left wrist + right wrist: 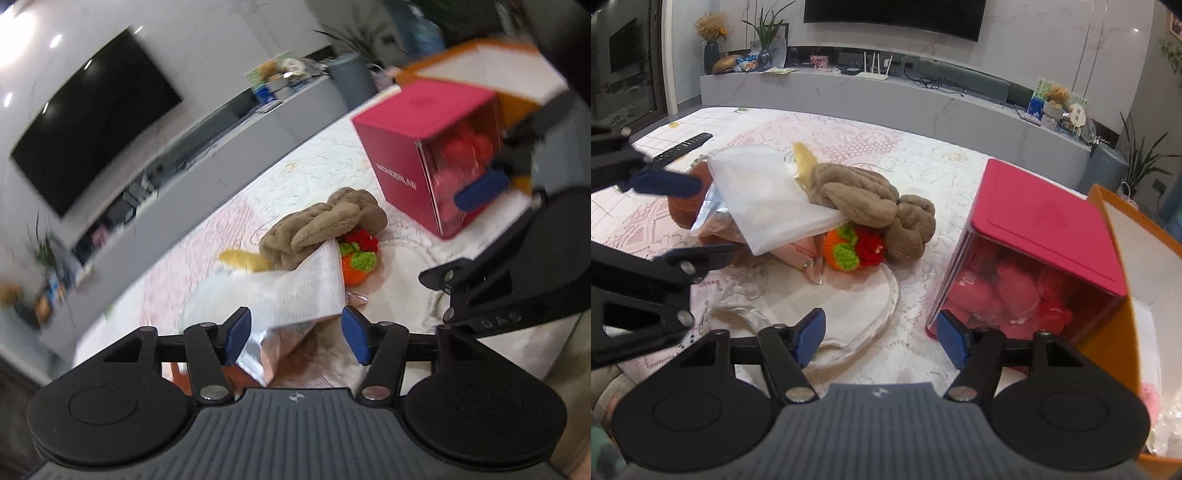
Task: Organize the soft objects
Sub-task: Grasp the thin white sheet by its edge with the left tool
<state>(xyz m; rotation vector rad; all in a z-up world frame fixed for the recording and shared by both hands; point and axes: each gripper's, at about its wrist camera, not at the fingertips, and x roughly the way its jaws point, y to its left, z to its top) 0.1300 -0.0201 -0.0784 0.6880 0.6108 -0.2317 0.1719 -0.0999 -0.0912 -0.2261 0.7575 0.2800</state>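
A brown plush toy [871,203] lies mid-table, also in the left wrist view [325,225]. An orange, green and red knitted toy [855,247] sits against it, also in the left wrist view [358,258]. A white and silver bag [768,199] rests on the pile. My left gripper [295,336] is open, its jaws either side of the bag's end [295,295]. My right gripper [879,338] is open and empty above the lace cloth, beside a pink box [1034,236] holding red plush pieces.
An open orange box [1123,251] stands right of the pink box. A remote control [683,146] lies at the table's far left. A clear plastic bag [849,317] lies flat in front of the right gripper. A grey TV bench [886,99] runs behind the table.
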